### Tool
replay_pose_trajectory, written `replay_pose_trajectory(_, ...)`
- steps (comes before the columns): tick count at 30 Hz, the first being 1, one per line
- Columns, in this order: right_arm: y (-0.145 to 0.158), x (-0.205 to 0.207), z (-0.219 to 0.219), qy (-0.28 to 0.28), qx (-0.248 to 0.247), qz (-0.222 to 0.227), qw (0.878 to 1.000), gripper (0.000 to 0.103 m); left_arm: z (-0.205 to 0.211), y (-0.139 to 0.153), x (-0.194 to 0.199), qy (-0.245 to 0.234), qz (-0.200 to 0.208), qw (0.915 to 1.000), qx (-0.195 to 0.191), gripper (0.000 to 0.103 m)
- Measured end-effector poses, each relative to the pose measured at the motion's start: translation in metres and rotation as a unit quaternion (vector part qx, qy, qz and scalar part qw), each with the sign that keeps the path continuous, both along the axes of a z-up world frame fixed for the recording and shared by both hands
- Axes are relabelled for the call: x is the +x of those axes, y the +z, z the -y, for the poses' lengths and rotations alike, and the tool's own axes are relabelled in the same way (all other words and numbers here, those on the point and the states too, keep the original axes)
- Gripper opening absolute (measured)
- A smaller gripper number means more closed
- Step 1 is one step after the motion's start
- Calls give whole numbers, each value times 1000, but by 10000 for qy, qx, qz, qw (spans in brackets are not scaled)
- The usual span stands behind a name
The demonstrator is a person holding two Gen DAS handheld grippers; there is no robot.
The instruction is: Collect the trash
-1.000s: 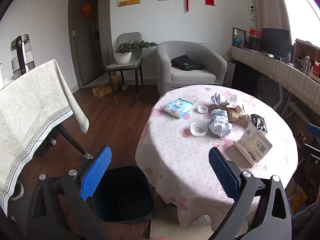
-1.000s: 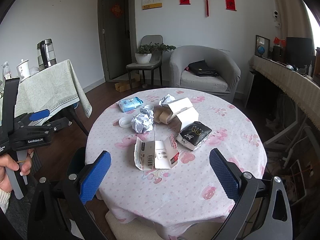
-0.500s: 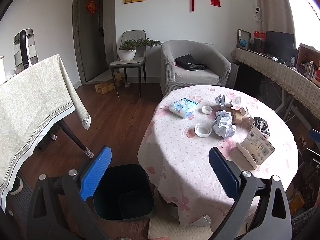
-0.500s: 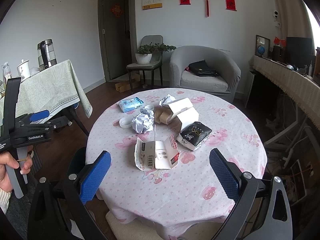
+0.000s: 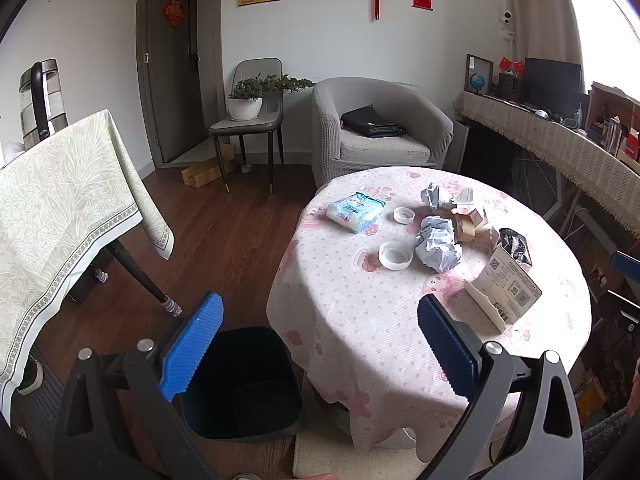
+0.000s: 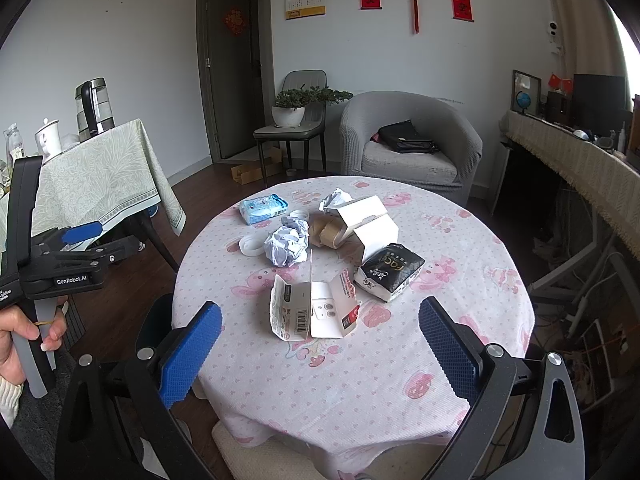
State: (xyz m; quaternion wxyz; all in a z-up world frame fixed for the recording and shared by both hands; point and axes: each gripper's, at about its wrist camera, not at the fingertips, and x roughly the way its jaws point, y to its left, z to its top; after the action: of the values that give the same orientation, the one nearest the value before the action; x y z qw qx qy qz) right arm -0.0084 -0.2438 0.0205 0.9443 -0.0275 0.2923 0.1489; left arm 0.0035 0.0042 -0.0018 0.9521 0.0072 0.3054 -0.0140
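Observation:
A round table with a pink-patterned cloth holds trash: a crumpled paper ball, a flattened white carton, a black packet, an open white box, a brown tape roll, two white lids and a blue tissue pack. A dark bin stands on the floor left of the table. My left gripper is open and empty, above the bin and table edge. My right gripper is open and empty, at the table's near edge.
A side table with a pale green cloth and a kettle stands at left. A grey armchair and a chair with a potted plant stand behind. A long draped shelf runs along the right.
The left wrist view has shifted slightly, so the round table sits a little further right and nearer. The right gripper has barely moved. Both grippers stay open.

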Motion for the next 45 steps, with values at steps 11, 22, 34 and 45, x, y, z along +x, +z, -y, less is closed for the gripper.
replay_pose_trajectory(11,1,0,0,2,-5,-4,10000,100,0,0,0,-21,-15,10000,-2,100)
replay_pose_trajectory(22,2,-1,-1,8,0,10,10000,100,-2,-2,2,38,-28,10000,-34,99)
replay_pose_trajectory(34,2,0,0,4,2,16,10000,100,3,-4,2,-55,-66,10000,26,99)
replay_pose_trajectory(45,2,0,1,5,2,15,10000,100,3,-3,1,-47,-49,10000,-70,99)
